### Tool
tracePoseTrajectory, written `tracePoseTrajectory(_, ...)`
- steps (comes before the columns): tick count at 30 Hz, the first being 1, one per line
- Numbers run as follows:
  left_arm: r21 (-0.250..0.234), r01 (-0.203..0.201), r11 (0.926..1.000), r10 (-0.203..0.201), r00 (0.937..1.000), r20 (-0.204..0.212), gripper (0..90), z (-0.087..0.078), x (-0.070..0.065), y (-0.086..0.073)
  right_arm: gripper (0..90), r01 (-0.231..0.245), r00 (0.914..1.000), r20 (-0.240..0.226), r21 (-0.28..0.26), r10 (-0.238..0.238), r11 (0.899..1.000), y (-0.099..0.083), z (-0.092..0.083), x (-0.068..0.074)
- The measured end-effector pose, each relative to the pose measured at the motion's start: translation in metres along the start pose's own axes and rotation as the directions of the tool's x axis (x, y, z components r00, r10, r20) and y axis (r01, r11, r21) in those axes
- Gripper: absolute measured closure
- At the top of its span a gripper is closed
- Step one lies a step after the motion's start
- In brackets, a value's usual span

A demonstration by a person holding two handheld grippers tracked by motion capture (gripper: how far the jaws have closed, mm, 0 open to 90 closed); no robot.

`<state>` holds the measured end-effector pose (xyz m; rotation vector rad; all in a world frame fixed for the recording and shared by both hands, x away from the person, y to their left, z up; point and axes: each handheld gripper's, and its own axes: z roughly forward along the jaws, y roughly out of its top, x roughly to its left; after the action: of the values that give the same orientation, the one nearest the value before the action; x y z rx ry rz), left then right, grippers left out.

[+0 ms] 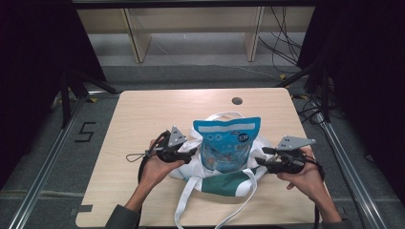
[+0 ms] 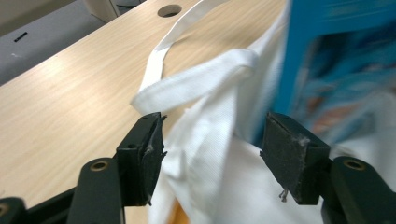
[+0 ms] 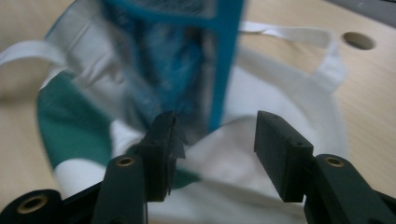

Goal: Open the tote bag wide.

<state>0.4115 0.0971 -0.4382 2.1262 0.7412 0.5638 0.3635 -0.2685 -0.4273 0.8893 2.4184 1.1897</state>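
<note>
The high view looks down over the table (image 1: 143,114); both gripper views face inward, close on the shared tote bag (image 2: 219,154).

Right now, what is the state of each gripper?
Left gripper: open, jaws around the white bag cloth.
Right gripper: open, holding nothing.

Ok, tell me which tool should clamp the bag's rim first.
Left, probably. The left tool already has the white bag fabric between its open jaws; the right tool faces mostly the blue pouch.
</note>
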Motion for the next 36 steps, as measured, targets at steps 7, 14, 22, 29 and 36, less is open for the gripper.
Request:
tracePoseTrajectory(7, 0.001, 0.101, 0.9949, -0.100, 0.9912, 0.086, 54.6, 0.024, 0.017, 0.002, 47.4, 0.082, 0.9938, -0.075, 0.002, -0.081, 0.997, 0.006, 0.005, 0.021)
tracePoseTrajectory(14, 0.011, 0.114, 0.9935, -0.114, 0.9903, 0.079, 79.5, 0.043, 0.033, 0.014, 52.8, 0.159, 0.9798, -0.134, 0.068, -0.148, 0.985, 0.006, 0.022, 0.035)
tracePoseTrajectory(22, 0.112, 0.228, 0.9672, -0.235, 0.9702, 0.058, 84.9, 0.071, 0.059, -0.001, 80.5, 0.257, 0.9637, -0.116, 0.153, -0.241, 0.954, -0.013, 0.019, 0.045)
tracePoseTrajectory(29, 0.187, 0.230, 0.9551, -0.241, 0.9695, 0.043, 83.7, 0.093, 0.055, -0.016, 82.7, 0.256, 0.9648, -0.121, 0.226, -0.233, 0.940, -0.048, 0.019, 0.065)
tracePoseTrajectory(36, 0.140, 0.219, 0.9657, -0.215, 0.9758, -0.039, 67.2, 0.078, 0.052, -0.012, 81.6, 0.249, 0.9681, -0.091, 0.251, -0.233, 0.935, -0.057, 0.032, 0.068)
